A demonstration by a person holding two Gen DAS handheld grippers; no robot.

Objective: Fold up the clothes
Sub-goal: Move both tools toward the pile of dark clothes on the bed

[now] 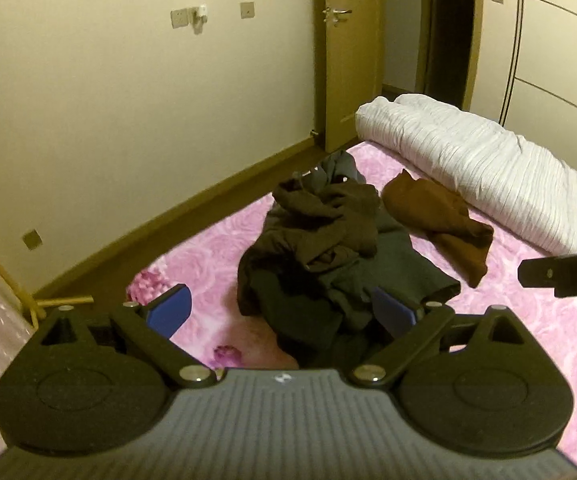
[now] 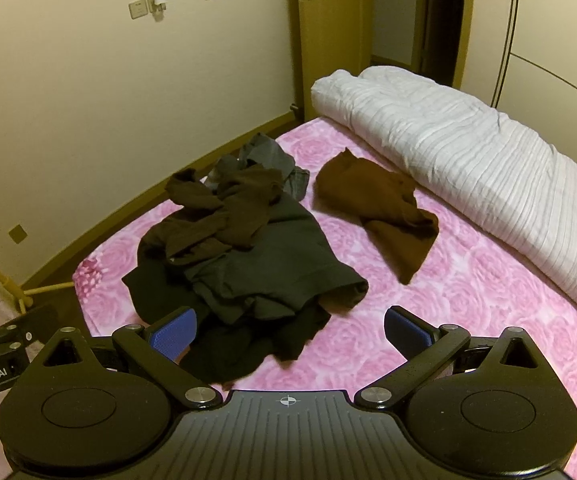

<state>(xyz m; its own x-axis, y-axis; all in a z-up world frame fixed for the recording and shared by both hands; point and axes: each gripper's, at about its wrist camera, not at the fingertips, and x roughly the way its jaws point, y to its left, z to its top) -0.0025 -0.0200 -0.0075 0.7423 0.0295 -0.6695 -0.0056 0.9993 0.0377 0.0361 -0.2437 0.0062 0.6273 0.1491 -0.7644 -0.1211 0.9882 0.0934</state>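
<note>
A pile of dark clothes [image 1: 320, 252] lies crumpled on the pink flowered bed sheet [image 1: 216, 240]; it also shows in the right wrist view [image 2: 248, 256]. A brown garment [image 1: 444, 220] lies apart, to the pile's right [image 2: 384, 212]. My left gripper [image 1: 282, 312] is open and empty, hovering above the pile's near edge. My right gripper [image 2: 290, 334] is open and empty, above the pile's near right edge. Part of the right gripper shows at the right edge of the left wrist view [image 1: 564, 274].
A rolled white striped quilt [image 2: 468, 164] lies along the bed's far right side. Beyond the bed's left edge are a strip of floor, a cream wall [image 2: 88, 100] and an open wooden door [image 2: 324, 40]. A wardrobe [image 2: 560, 20] stands at the right.
</note>
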